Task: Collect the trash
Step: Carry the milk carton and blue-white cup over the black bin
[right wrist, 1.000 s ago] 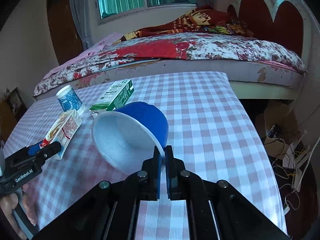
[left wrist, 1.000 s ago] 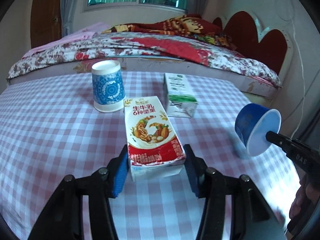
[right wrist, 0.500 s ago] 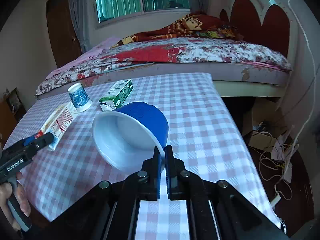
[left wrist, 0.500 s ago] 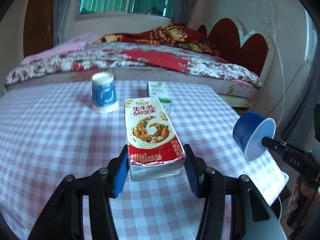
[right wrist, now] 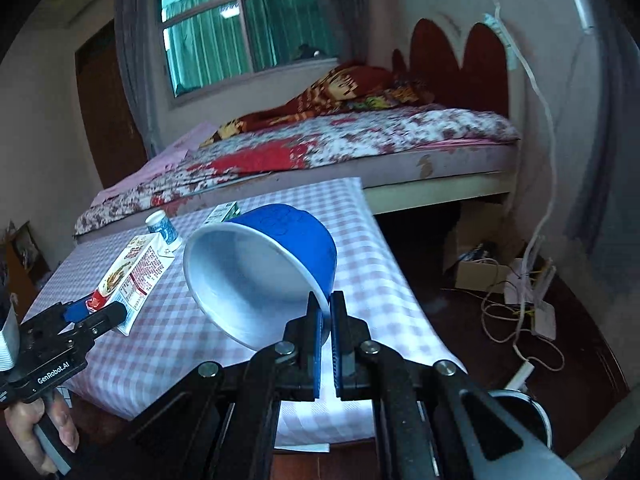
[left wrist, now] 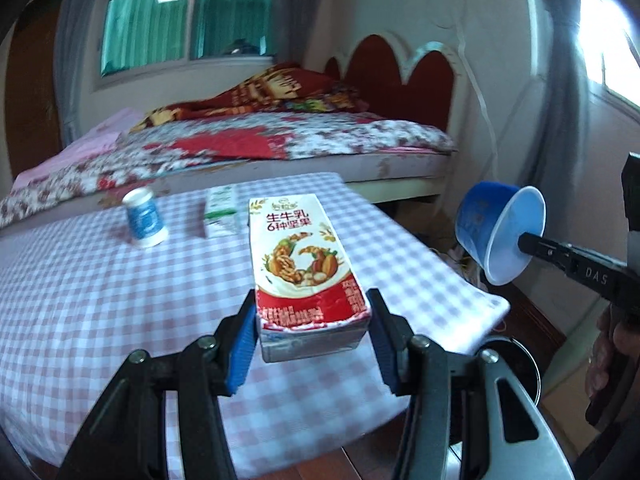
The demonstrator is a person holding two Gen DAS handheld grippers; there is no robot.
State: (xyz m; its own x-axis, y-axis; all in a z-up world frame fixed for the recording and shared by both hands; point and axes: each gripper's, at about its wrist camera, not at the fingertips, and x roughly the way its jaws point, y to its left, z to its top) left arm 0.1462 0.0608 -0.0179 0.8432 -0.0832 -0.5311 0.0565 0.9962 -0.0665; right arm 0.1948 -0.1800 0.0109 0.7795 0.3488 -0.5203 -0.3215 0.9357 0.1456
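My left gripper (left wrist: 312, 340) is shut on a red-and-white milk carton (left wrist: 304, 264), held flat above the table's near right corner; the same carton (right wrist: 134, 276) shows in the right wrist view. My right gripper (right wrist: 326, 312) is shut on the rim of a blue paper bowl (right wrist: 264, 268), tilted on its side, white inside facing me. From the left wrist view the bowl (left wrist: 496, 228) hangs past the table's right edge. A blue-patterned paper cup (left wrist: 143, 220) and a green-and-white carton (left wrist: 221, 216) remain on the checked tablecloth (left wrist: 100, 300).
A round dark bin rim (left wrist: 516, 364) sits on the floor below the table's right corner, also the bin (right wrist: 524, 404) at the lower right. A bed (right wrist: 340, 140) lies behind the table. A cardboard box (right wrist: 480, 272) and cables (right wrist: 520, 320) lie on the floor at right.
Both grippers have pulled back and up toward the table's right corner, carrying the milk carton and the blue bowl. The cup and green carton now look farther away; the floor bin has come into view.
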